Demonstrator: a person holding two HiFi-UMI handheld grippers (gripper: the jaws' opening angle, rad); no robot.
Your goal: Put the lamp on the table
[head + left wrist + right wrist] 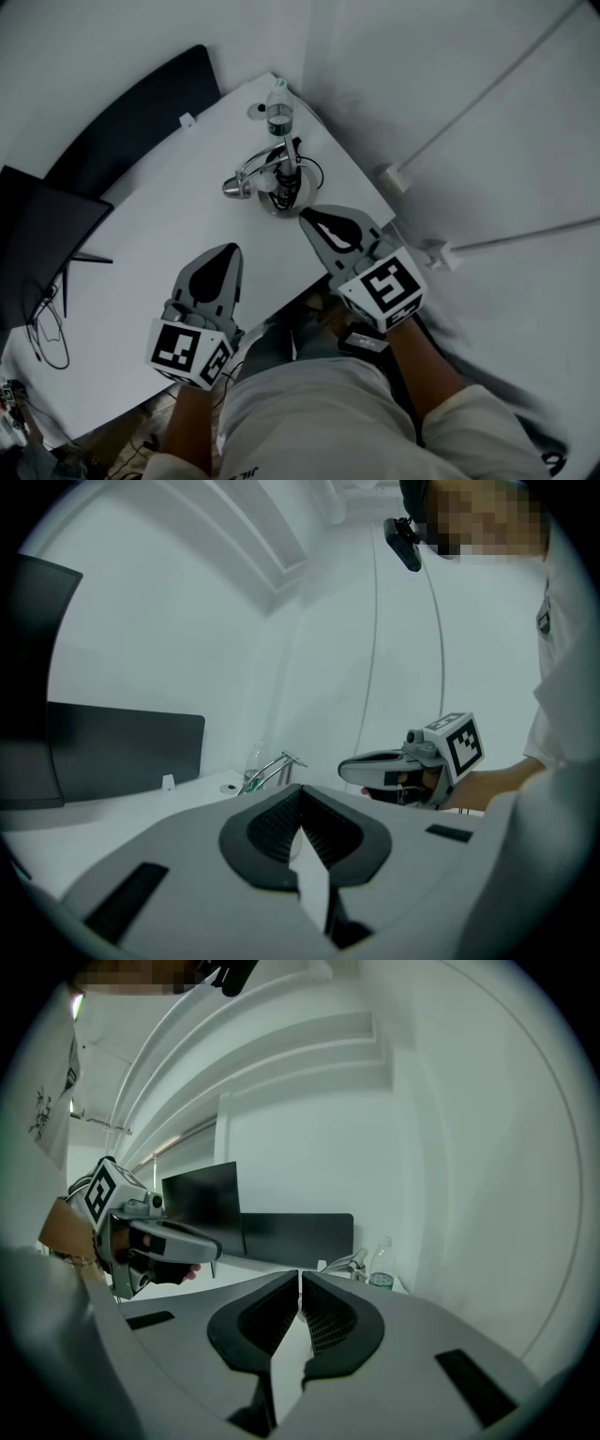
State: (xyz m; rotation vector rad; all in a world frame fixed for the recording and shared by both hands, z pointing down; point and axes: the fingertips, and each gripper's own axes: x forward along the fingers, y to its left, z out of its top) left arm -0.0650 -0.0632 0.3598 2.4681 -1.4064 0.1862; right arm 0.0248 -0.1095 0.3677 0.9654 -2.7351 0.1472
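Nearest the camera, the person's lap [319, 412] is seen, and above it the two hand-held grippers are held side by side over the near edge of the white table [159, 253]. The left gripper [229, 251] is shown with its jaws brought together at the tips and nothing is caught between them; the right gripper [309, 219] is likewise closed to a thin slit, and it too is empty. Neither tool is in contact with any object. Farther along the tabletop, towards its far corner, the chrome desk lamp [279, 187] is found standing upright on its round base, with a dark cord looped about that base and the head bent down towards the surface. Since the lamp is borne by the table and is gripped by neither tool, the placing is judged to be done; at most a withdrawal of the hands is left. Just beyond the lamp a clear plastic water bottle [278, 112] is set upright with its cap on, the only container in view. How full it is cannot be settled from these views. At the left edge a dark monitor [37, 234] is seen, and behind the table a dark panel [141, 103] is placed against the wall.
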